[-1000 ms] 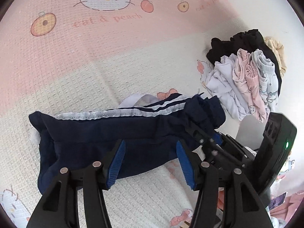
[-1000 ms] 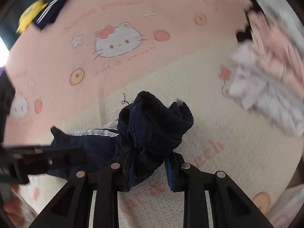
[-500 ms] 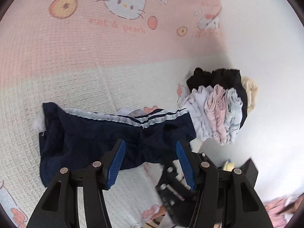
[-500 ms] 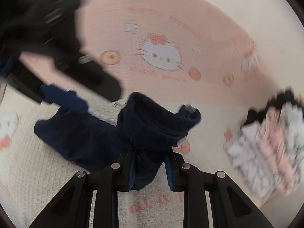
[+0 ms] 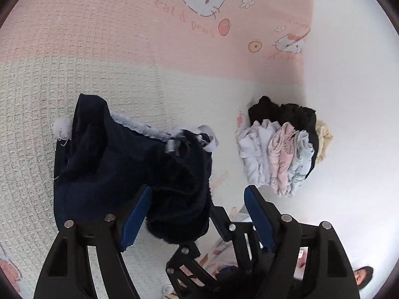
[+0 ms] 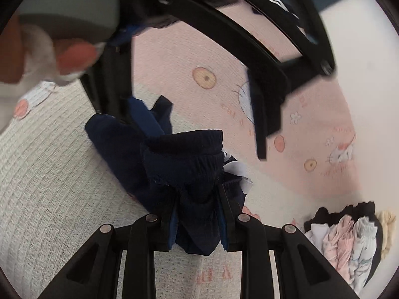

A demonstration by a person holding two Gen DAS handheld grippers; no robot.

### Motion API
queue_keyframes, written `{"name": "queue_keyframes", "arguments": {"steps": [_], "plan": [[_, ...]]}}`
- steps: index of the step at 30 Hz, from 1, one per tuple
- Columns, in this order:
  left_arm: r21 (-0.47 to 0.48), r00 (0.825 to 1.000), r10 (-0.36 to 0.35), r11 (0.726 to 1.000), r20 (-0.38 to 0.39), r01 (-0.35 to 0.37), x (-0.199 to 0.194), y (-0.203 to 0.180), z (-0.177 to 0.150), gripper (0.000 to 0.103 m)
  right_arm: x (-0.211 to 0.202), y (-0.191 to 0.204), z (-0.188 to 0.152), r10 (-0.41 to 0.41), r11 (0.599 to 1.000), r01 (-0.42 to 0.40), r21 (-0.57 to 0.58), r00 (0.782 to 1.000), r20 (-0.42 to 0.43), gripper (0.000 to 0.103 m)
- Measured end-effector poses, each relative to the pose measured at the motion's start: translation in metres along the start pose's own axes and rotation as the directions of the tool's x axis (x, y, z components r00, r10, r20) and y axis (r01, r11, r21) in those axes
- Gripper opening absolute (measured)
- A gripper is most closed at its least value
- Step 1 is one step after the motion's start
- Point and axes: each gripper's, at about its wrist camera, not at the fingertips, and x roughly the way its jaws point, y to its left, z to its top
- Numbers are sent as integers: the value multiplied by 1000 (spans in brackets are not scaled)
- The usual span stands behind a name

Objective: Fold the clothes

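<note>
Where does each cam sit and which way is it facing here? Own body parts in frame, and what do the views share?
Left wrist: on the left gripper, looking down its opening blue-padded jaws at the navy garment on the cartoon-cat blanket; the right gripper's frame shows below.
Right wrist: on the right gripper, jaws clamped on the navy garment; the left gripper and a hand show above.
Shared: the garment, the blanket, the pile of folded clothes.
</note>
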Motion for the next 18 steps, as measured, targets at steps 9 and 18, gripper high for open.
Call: {"name": "queue_keyframes", "arguments": {"steps": [9, 18], "plan": [[32, 995, 89, 996, -41, -88, 15, 2, 1, 74, -2, -7, -3, 12, 1000, -12, -5, 1000, 12, 24], [20, 981, 187, 982, -41, -186, 23, 18, -1, 34, 8, -38, -11, 114, 988, -107, 114, 992, -56, 55]]}}
